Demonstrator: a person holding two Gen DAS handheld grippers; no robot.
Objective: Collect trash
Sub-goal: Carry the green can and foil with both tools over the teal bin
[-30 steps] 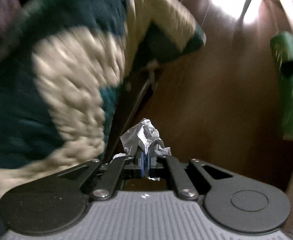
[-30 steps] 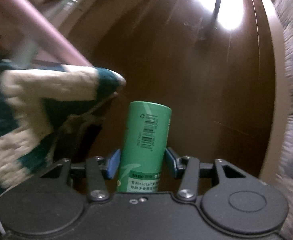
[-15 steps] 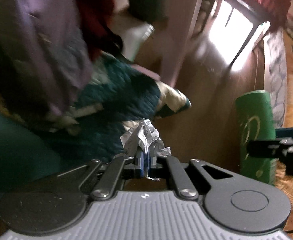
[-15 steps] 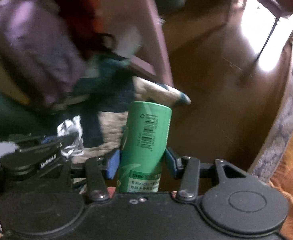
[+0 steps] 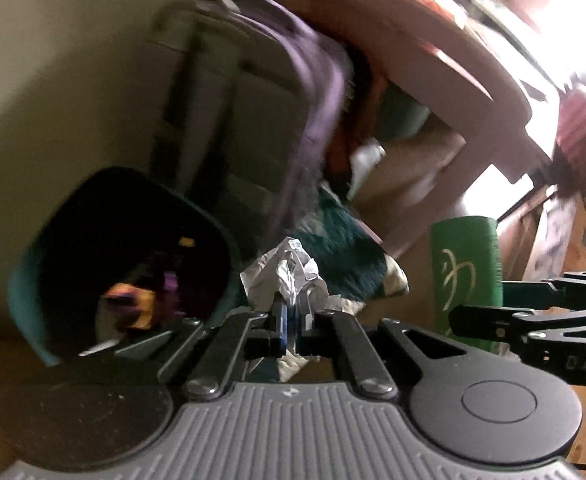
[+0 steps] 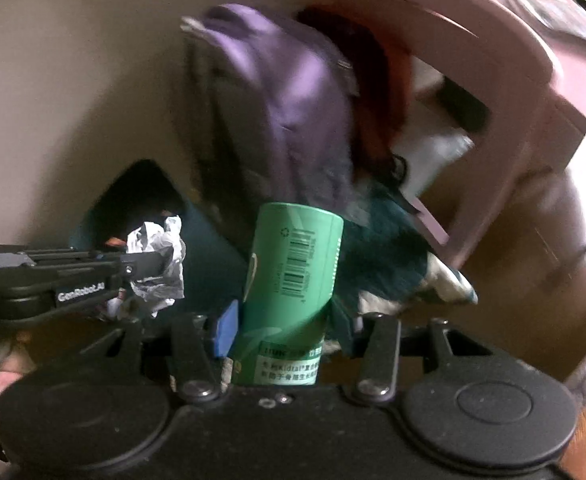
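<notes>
The left gripper [image 5: 291, 316] is clenched on a crumpled paper wad [image 5: 287, 276], pinched at its lower edge so the bulk sticks out ahead of the jaws. The right gripper [image 6: 281, 328] grasps a green can [image 6: 293, 276] around its lower body, upright, label facing the camera. In the left wrist view, a dark teal bin [image 5: 25, 292] gapes at 9 o'clock of the wad, litter already inside. Both loads look carried toward it for dropping. A purple backpack [image 6: 289, 96] leans behind.
</notes>
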